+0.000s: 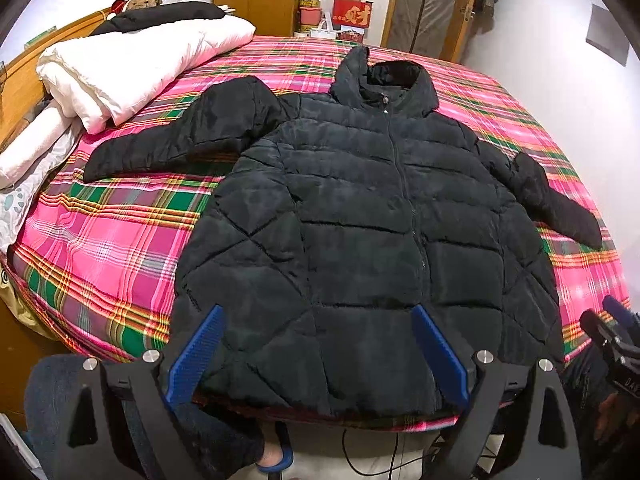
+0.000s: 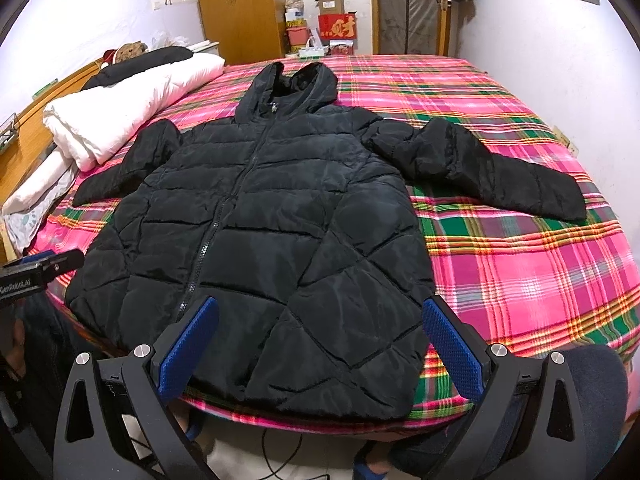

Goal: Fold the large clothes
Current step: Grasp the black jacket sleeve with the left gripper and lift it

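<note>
Black puffer jacket (image 1: 360,220) spread front-up and zipped on the plaid bed cover (image 1: 112,248), hood toward the far wall, 2 sleeves flung outward — left gripper (image 1: 318,312) and right gripper (image 2: 320,304) both spread wide, holding nothing, above the near hem.

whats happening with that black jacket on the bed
A person holds a pair of tongs in each hand over the near edge of the bed. The black puffer jacket lies flat, zipped, sleeves spread, not yet folded. The left tongs and the right tongs are both open above its hem, gripping nothing.
</note>
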The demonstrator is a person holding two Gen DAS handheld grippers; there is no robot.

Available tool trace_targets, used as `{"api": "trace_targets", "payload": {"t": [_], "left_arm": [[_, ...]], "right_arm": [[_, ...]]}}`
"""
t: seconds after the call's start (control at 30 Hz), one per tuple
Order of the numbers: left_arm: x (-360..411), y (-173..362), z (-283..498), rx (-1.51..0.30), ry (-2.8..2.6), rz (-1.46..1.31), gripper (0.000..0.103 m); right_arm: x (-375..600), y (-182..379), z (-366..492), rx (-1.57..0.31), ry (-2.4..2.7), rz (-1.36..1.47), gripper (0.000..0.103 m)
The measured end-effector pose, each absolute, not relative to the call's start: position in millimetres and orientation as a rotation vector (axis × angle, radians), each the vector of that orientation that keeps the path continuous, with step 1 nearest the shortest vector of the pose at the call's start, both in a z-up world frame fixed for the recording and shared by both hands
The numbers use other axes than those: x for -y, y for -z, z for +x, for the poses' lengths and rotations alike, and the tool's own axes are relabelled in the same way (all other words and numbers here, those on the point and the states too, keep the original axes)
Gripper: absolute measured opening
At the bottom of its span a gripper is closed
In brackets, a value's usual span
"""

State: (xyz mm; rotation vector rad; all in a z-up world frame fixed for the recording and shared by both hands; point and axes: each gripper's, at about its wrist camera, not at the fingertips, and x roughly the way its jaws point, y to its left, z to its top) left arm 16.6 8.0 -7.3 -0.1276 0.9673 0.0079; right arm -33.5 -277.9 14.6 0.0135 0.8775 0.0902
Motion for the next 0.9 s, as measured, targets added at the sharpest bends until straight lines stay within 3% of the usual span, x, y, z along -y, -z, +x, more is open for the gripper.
{"api": "trace_targets", "payload": {"t": [0.57, 0.67, 0.9], "left_arm": [[-130.3, 11.9, 128.2, -0.949, -0.142, -0.274, 0.095], [-161.4, 21.1, 154.7, -0.961, -0.194, -0.285, 0.084], [-232.0, 63.2, 203.9, -1.008, -0.245, -0.420, 0.084]], "right_arm": [[243.4, -7.7, 68.3, -0.892, -0.164, -0.001, 0.101], [239.8, -0.1, 93.2, -0.911, -0.185, 0.012, 0.101], [234.4, 16.1, 139.7, -0.930, -0.147, -0.017, 0.101]]}}
